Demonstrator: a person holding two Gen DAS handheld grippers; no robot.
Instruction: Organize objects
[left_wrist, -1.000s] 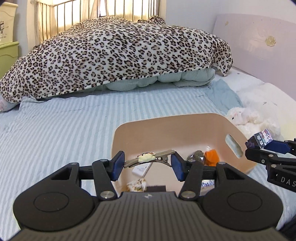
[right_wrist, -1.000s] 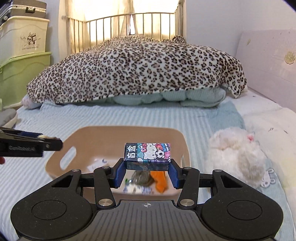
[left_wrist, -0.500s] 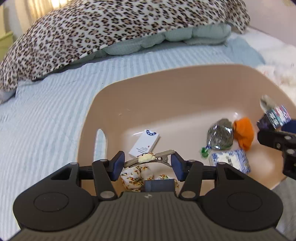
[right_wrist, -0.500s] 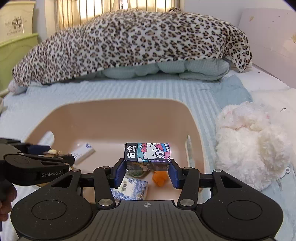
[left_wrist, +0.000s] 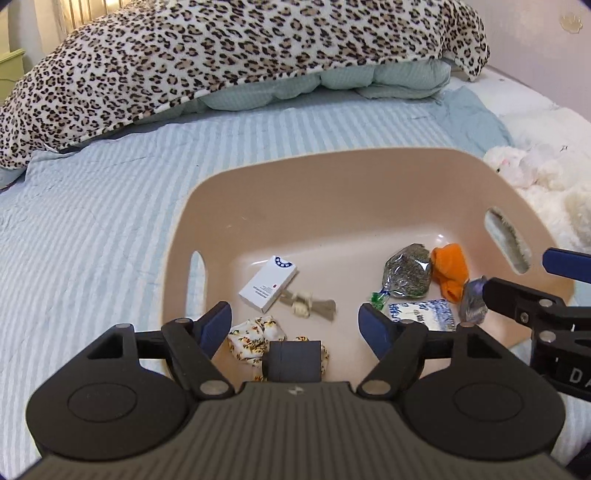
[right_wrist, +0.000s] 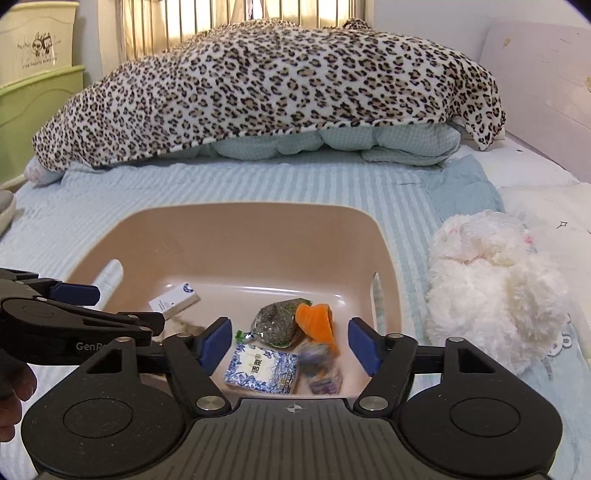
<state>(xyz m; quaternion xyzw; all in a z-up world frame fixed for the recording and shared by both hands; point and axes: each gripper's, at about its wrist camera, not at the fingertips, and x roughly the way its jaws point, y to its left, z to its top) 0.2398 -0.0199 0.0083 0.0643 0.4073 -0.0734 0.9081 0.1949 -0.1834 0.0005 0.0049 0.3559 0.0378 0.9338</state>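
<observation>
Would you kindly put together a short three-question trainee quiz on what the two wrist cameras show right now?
1. True or false: the left gripper is shut on the hair clip.
2. Which lies against the orange cloth in the basin? A) white box B) bag of dried herbs C) floral scrunchie
3. Fill in: the right gripper is ____.

Key: 1 false, it is open and the clip lies in the basin; 2 B; 3 open.

1 basin, 7 small items inside, 2 grippers
</observation>
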